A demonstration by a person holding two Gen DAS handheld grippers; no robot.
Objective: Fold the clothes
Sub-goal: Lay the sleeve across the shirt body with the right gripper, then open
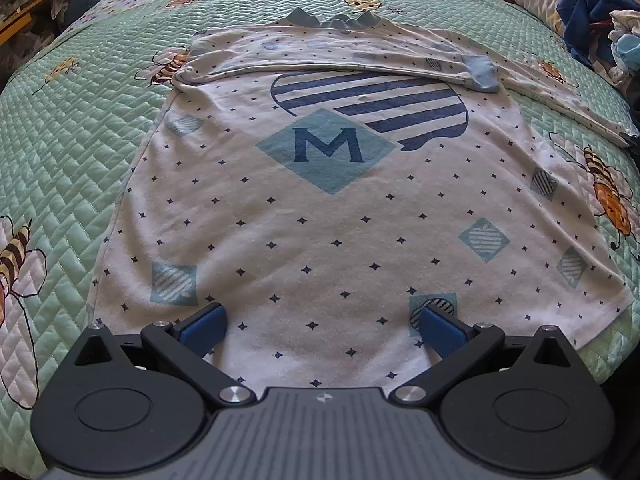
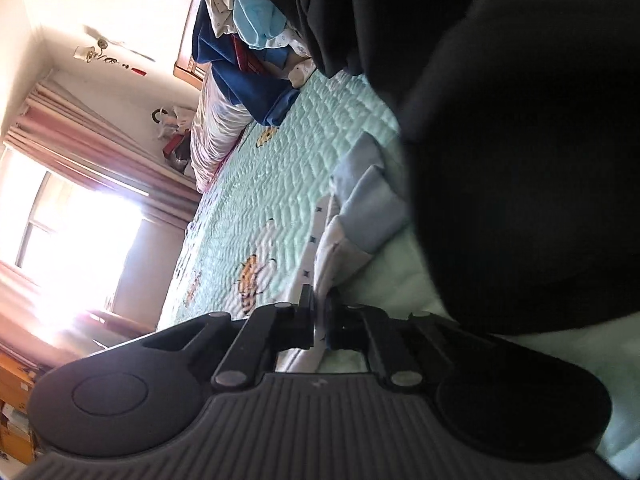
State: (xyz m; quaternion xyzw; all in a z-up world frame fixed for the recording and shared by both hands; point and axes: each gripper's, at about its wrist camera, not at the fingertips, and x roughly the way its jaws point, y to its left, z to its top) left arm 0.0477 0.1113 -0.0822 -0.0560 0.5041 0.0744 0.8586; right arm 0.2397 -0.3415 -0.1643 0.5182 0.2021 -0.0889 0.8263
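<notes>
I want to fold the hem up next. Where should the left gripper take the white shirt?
Grip the white shirt at its near hem, coming in low from the bed's near edge: the cloth lies flat and that edge sits right under the open left gripper.

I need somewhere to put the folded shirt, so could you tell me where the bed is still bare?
The green quilt lies bare left of the white shirt, and in a strip beyond its collar. On the right it is crowded: the sleeve stretches out there, and the clothes pile fills the far corner.
</notes>
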